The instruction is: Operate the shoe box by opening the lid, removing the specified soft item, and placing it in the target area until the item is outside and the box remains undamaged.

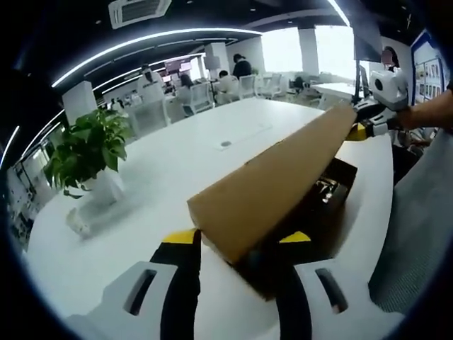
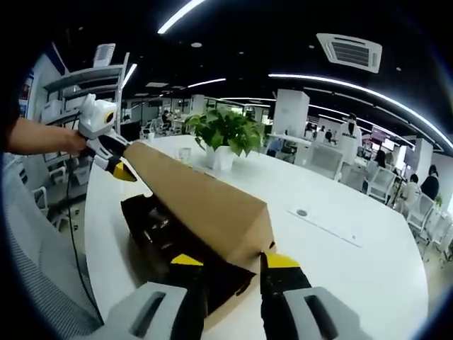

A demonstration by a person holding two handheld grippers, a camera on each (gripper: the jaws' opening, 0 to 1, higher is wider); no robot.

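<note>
A brown cardboard lid (image 1: 276, 180) is raised at a tilt over the dark shoe box (image 1: 338, 185) on the white table. My left gripper (image 1: 237, 238) has its yellow-tipped jaws closed on the lid's near end. At the far end of the lid, my right gripper (image 1: 364, 127) grips it. From the right gripper view, the same lid (image 2: 202, 202) runs from my right gripper (image 2: 234, 261) back to the left gripper (image 2: 117, 166), with the open box (image 2: 152, 227) beneath. Something mixed dark and light lies inside the box (image 1: 325, 188); I cannot make out what.
A potted plant (image 1: 88, 152) (image 2: 226, 134) in a white pot stands on the white table (image 1: 177, 163), with a glass (image 2: 184, 154) beside it. A grey sleeve (image 1: 417, 234) is close on the box's side. Chairs, desks and seated people fill the room behind.
</note>
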